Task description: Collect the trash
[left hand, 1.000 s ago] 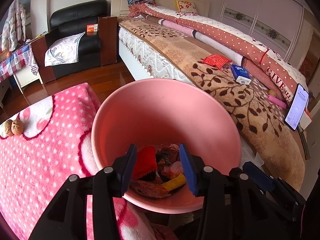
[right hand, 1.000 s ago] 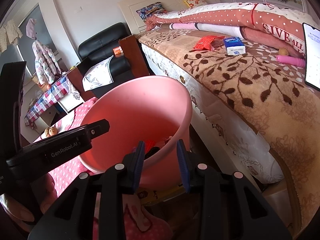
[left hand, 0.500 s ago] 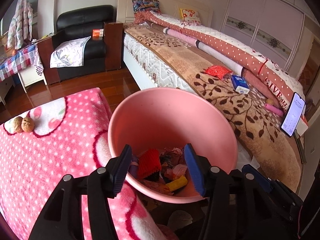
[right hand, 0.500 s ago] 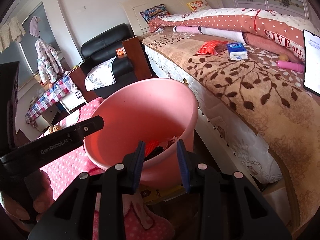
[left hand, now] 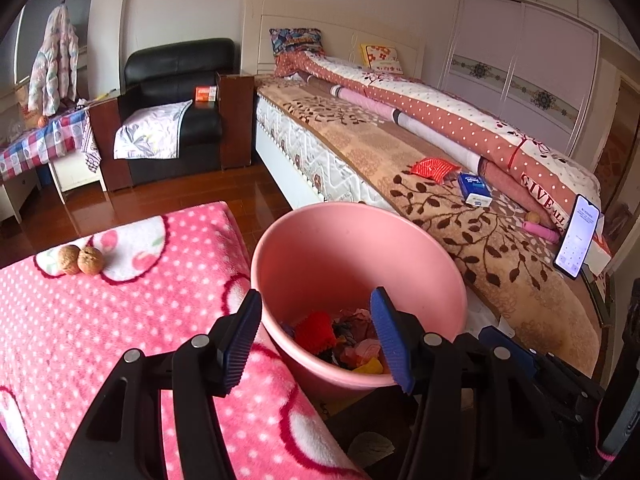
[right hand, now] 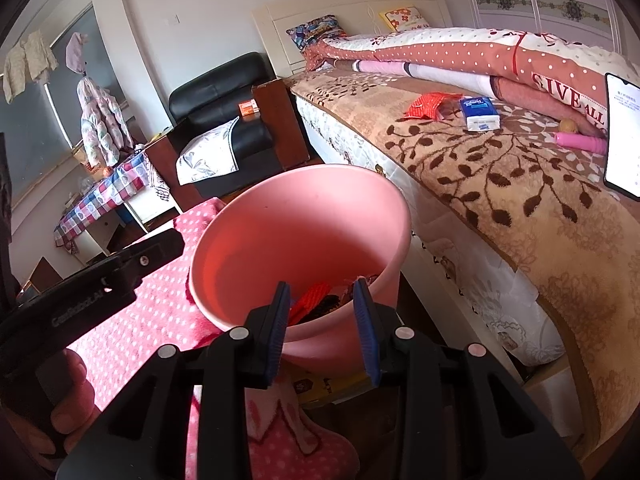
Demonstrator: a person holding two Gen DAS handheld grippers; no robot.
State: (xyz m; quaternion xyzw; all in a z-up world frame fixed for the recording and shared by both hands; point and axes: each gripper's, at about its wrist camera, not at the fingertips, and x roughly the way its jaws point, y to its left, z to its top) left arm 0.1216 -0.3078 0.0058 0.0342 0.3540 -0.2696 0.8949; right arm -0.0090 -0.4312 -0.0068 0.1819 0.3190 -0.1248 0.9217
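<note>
We pulled back from pink bin [left hand: 360,248]; left tongs [left hand: 316,336] wide, right tongs [right hand: 322,328] narrower, both empty. Red wrapper [left hand: 434,168] on bed, 1 o'clock, next.

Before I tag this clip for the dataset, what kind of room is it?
Most likely a lived-in home bedroom: a bed with a rolled quilt and pillows, a wardrobe behind it, and a black armchair. A pink bin stands beside the bed.

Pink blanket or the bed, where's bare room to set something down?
Pink blanket: bare between the walnuts and the left gripper. Bed cover: bare between tissue pack and phone. Crowded around the red wrapper.
</note>
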